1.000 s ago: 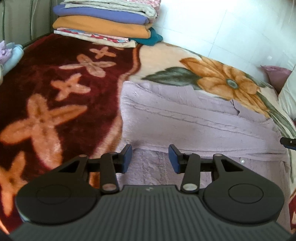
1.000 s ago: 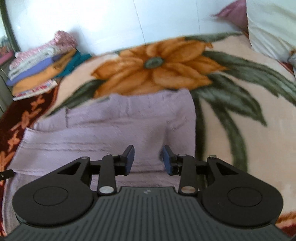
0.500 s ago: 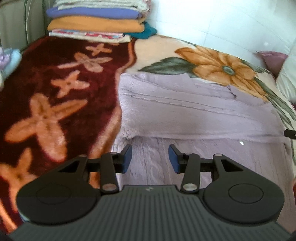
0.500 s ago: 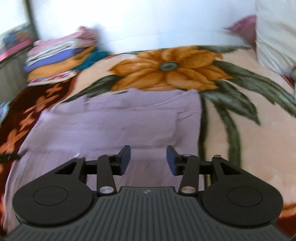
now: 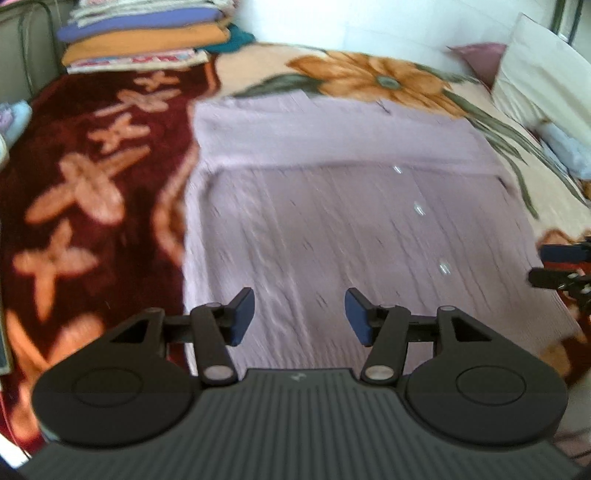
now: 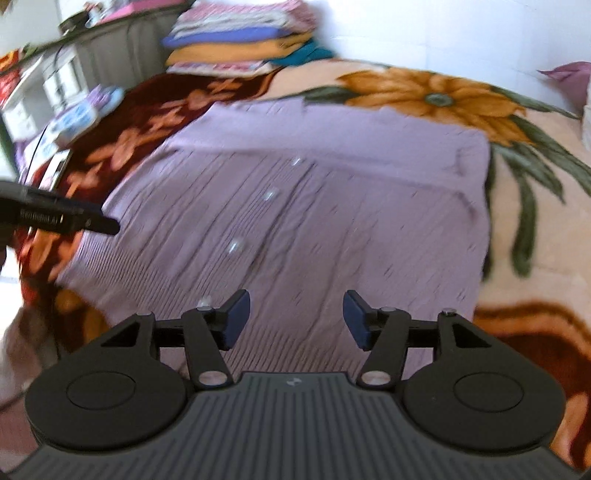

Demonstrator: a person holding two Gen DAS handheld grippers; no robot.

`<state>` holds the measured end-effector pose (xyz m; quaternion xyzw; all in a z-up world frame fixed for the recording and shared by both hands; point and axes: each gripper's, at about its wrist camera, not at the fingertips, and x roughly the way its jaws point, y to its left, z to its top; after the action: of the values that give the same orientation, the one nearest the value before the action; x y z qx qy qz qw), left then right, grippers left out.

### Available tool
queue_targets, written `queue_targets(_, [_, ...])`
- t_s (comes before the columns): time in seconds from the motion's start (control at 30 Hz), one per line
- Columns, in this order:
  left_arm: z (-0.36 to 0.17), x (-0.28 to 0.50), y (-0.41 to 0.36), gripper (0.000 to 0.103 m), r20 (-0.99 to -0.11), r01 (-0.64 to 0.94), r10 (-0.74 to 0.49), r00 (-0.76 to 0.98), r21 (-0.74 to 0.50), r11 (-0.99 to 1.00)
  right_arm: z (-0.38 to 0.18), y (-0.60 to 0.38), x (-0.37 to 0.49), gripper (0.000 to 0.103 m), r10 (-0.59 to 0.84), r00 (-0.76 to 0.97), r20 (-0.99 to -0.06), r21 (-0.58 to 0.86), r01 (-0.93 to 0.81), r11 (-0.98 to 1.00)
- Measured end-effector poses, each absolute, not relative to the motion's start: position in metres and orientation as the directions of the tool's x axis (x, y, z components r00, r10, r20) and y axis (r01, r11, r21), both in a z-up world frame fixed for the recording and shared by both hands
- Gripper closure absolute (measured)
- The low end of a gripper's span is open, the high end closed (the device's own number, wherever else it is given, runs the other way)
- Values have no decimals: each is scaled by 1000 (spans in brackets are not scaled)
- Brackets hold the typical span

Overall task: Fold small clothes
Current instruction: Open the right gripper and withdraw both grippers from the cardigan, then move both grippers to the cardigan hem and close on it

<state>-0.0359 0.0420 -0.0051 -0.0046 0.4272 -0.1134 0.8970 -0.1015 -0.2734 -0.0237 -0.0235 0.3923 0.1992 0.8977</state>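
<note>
Left wrist view: the left gripper (image 5: pixel 299 317) hangs above a lilac garment (image 5: pixel 351 221) that lies spread flat on a blanket (image 5: pixel 92 184). Its jaws are opening, with blue pads set apart and nothing between them; only the ribbed lilac cloth shows below the gap. The garment has a row of small pale buttons (image 5: pixel 419 207) running down its middle, and its far part is folded over as a flat band across the top. The blanket is dark red with orange cross-shaped flowers on the left, and cream with a large orange flower (image 5: pixel 373 77) beyond the garment. A stack of folded clothes (image 5: pixel 147 33) sits at the far left corner of the bed. A white pillow (image 5: pixel 535 66) lies at the far right. The right gripper's tips show at the right edge, just beside the garment's right side.

Right wrist view: the right gripper (image 6: pixel 295 319) is above the near part of the same garment (image 6: pixel 332 206), jaws opening and empty. The left gripper's dark fingertips (image 6: pixel 99 223) reach in from the left edge, over the garment's left border. The picture is blurred by motion.
</note>
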Motion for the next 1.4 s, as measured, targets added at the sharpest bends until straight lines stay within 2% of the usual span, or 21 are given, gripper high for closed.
queue_targets(0.1, [-9, -49, 39, 46, -779, 210, -213, 590, -106, 972, -31, -267, -115, 39, 349, 580, -736, 104, -412, 905])
queue_targets(0.17, [-12, -57, 37, 41, -787, 212, -207, 582, -99, 972, -35, -263, -124, 39, 359, 554, -751, 101, -441, 892])
queue_targets(0.43, [-20, -76, 30, 41, -805, 244, -225, 548, -103, 964, -54, -244, -142, 39, 310, 497, -811, 0, -529, 848])
queue_targets(0.5, [-20, -78, 26, 41, -809, 256, -222, 545, -93, 962, -59, -240, -141, 33, 295, 510, -808, -27, -532, 846])
queue_targets(0.6, [-20, -83, 21, 41, -812, 284, -240, 532, -96, 954, -60, -236, -137, 30, 272, 539, -797, -52, -509, 859])
queue_targets(0.93, [-32, -93, -3, 41, -842, 403, -250, 478, -43, 914, -69, -225, -119, 29, 202, 631, -749, -116, -425, 898])
queue_targets(1.07, [-43, -92, -12, 41, -851, 435, -228, 473, 0, 901, -66, -228, -112, 29, 190, 661, -726, -99, -373, 922])
queue_targets(1.1, [-45, -91, -13, 39, -849, 434, -214, 483, 20, 901, -65, -230, -111, 29, 191, 663, -724, -91, -367, 926])
queue_targets(1.17, [-47, -88, -15, 30, -839, 422, -189, 509, 52, 905, -64, -231, -110, 29, 192, 668, -719, -88, -362, 928])
queue_targets(1.3, [-50, -80, -17, 30, -816, 384, -125, 564, 125, 915, -65, -234, -114, 29, 188, 656, -731, -88, -363, 928])
queue_targets(1.4, [-50, -78, -15, 30, -803, 371, -118, 585, 135, 919, -72, -235, -118, 29, 157, 623, -766, -106, -364, 925])
